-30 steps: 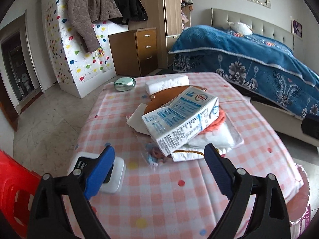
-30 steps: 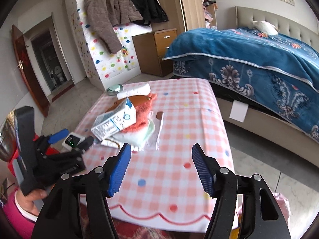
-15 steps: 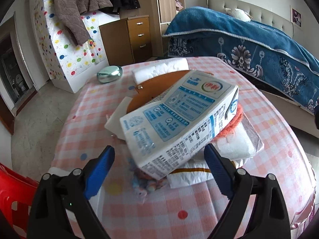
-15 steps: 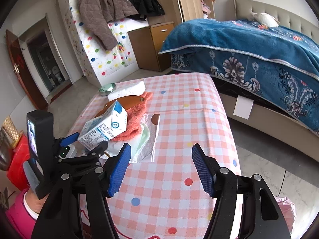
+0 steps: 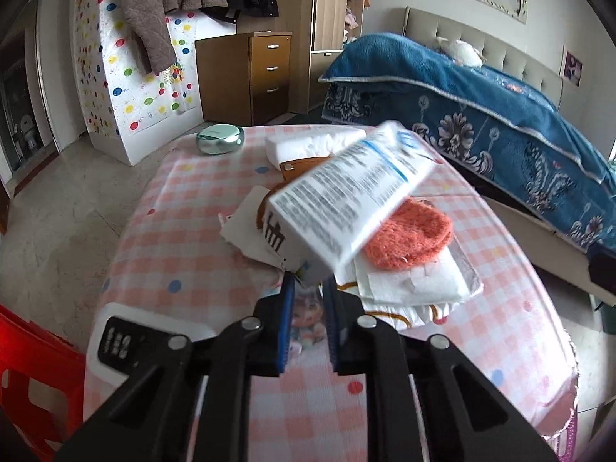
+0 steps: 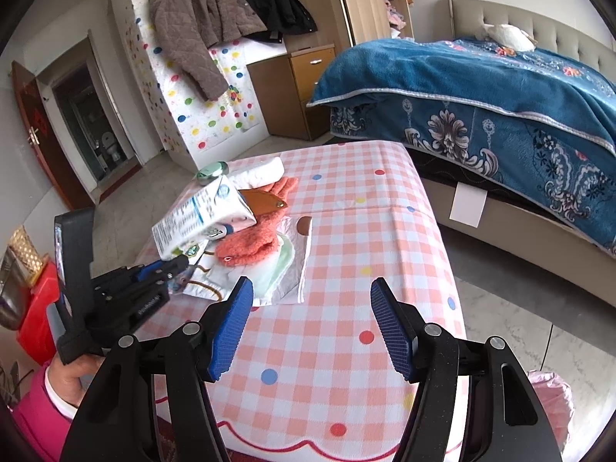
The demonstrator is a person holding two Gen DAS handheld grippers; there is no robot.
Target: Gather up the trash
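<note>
Checked tablecloth (image 6: 346, 254) — bed (image 6: 481, 88) beyond

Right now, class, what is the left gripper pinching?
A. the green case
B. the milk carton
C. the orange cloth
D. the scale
B: the left gripper has just closed on the bottom corner of the milk carton, which tilts up off the pile.

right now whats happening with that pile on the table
A person is clearing trash from the checked table. The left gripper has just closed its fingers on the bottom corner of the milk carton, tipping it up off the pile. The right gripper hangs open over bare cloth, holding nothing.
</note>
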